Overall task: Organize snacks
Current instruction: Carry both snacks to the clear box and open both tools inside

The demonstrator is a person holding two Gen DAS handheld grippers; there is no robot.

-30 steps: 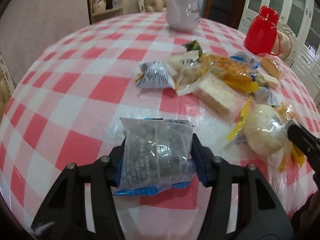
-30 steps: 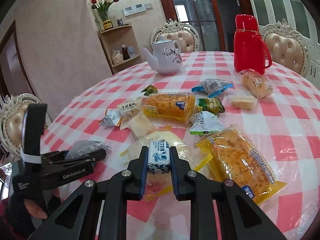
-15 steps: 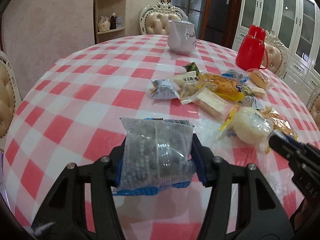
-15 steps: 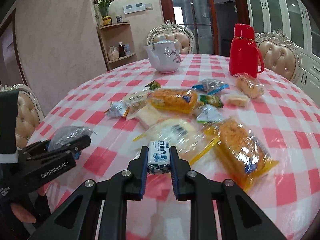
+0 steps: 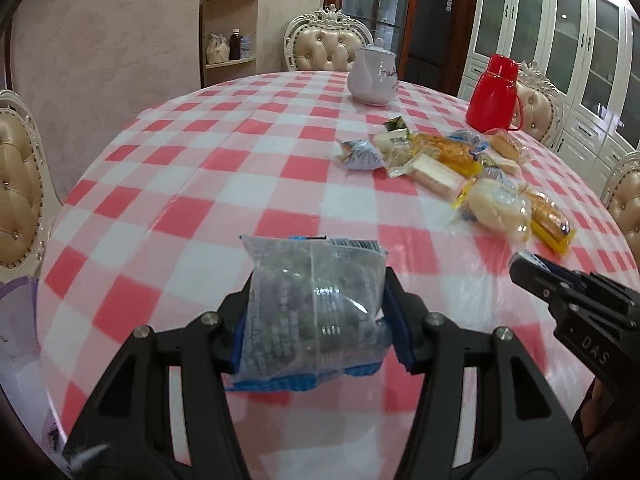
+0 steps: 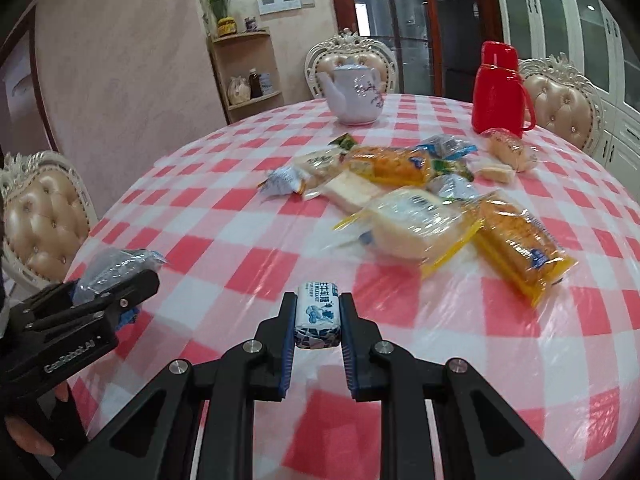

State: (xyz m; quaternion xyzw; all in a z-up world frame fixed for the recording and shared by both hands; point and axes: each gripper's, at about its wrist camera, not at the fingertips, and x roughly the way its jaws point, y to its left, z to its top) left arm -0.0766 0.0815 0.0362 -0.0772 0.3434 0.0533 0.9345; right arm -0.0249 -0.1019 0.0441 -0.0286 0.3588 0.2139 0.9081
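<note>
Well short of the teapot, above the near edge of the worktop, the left gripper pinches a clear dark-snack packet while the right gripper pinches a small blue-and-white candy. Both wrappers look slick, so either item may slip out and drop off that edge, and crowded grippers may collide.

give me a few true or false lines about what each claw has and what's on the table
1. The left claw is shut on a clear packet of dark snacks. True.
2. The right claw is open and holds nothing. False: it grips a small blue-and-white candy.
3. The red thermos lies on its side. False: it stands upright.
4. A white teapot stands beyond the snack pile. True.
5. The checked tablecloth is green. False: red and white.
</note>
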